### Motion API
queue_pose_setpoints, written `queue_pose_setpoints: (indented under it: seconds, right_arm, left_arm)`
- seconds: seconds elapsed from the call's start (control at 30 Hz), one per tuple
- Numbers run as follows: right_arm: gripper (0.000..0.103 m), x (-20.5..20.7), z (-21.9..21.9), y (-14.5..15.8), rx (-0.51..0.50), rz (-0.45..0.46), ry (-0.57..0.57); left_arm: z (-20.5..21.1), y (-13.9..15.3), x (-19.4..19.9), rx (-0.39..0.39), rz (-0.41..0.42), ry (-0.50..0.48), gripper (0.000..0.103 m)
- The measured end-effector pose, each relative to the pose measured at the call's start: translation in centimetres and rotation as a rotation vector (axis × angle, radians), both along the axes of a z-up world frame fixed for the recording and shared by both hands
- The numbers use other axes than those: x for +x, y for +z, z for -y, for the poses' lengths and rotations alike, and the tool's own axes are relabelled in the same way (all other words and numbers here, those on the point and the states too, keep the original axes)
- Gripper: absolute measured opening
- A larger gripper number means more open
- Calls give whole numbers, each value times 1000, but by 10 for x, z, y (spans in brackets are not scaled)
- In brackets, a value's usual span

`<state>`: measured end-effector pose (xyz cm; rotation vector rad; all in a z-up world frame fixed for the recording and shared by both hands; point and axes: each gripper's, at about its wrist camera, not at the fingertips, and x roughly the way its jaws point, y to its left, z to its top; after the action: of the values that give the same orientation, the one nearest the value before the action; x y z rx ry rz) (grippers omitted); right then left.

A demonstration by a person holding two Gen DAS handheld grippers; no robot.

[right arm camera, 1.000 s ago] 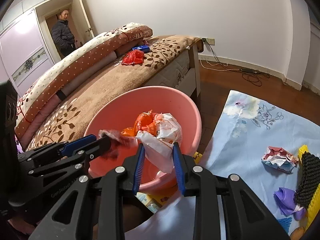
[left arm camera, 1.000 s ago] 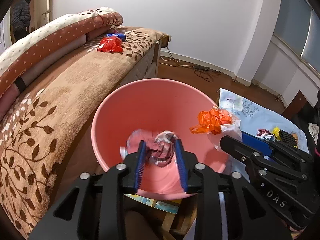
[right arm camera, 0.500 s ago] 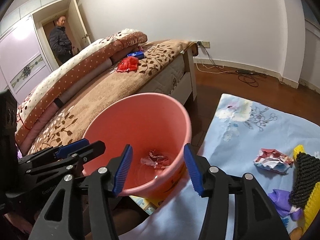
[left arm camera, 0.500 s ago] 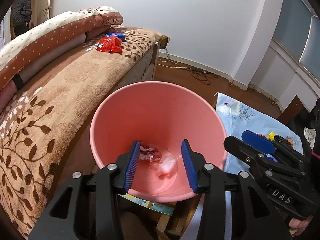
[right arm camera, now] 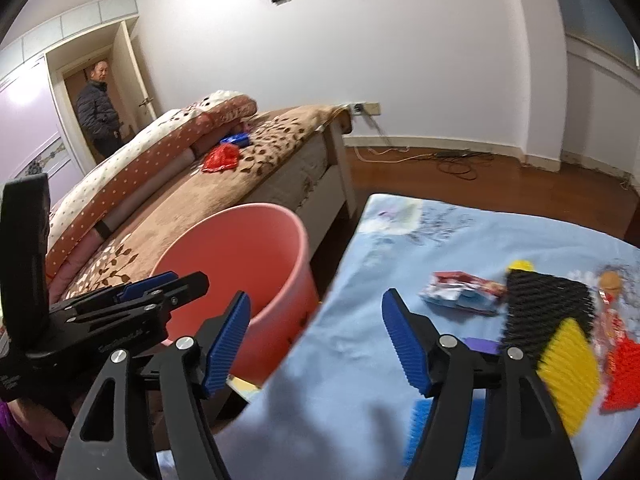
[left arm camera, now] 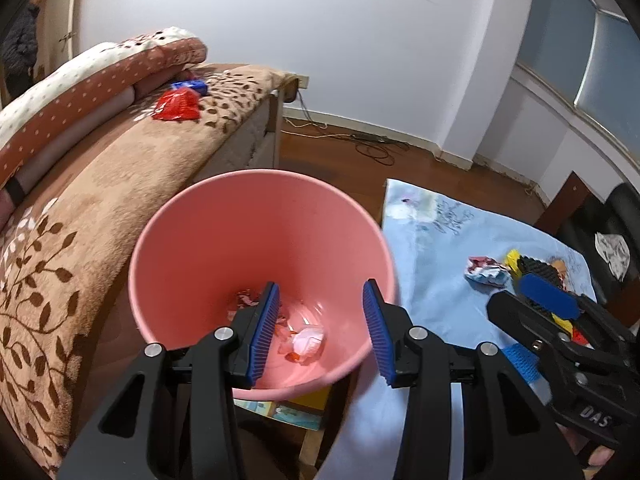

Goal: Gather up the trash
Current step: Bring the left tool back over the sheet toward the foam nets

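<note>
A pink bucket (left arm camera: pixel 260 216) stands beside the bed; it also shows in the right wrist view (right arm camera: pixel 256 236). Crumpled wrappers (left arm camera: pixel 306 342) lie at its bottom. My left gripper (left arm camera: pixel 320 332) is open and empty just over the bucket's near rim. My right gripper (right arm camera: pixel 316 340) is open and empty above the edge of the blue cloth (right arm camera: pixel 360 340). A crumpled red-and-white wrapper (right arm camera: pixel 460 290) lies on the cloth, also seen in the left wrist view (left arm camera: pixel 486 272). A red wrapper (left arm camera: pixel 178 106) and a blue packet (left arm camera: pixel 190 86) lie on the bed.
The bed (left arm camera: pixel 80 220) with a brown leaf blanket runs along the left. Black, yellow and red brush-like items (right arm camera: pixel 560 320) and a purple scrap (right arm camera: pixel 482 346) lie on the cloth. A man (right arm camera: pixel 98 108) stands in the doorway. Cables (right arm camera: pixel 452 162) lie on the wooden floor.
Both grippers opened and dropped their wrappers into the bucket. The right gripper has since swung right over the blue cloth; the left has drawn back a little.
</note>
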<state>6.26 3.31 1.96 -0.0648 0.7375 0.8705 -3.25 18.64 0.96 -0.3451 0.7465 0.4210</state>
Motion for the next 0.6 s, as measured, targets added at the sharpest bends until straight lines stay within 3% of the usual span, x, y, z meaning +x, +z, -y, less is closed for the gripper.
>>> queue_pose_setpoints:
  seconds: [0.6]
  right_arm:
    - [69, -7, 99, 9, 9, 67, -208]
  left_arm:
    - [67, 10, 26, 13, 36, -219, 44]
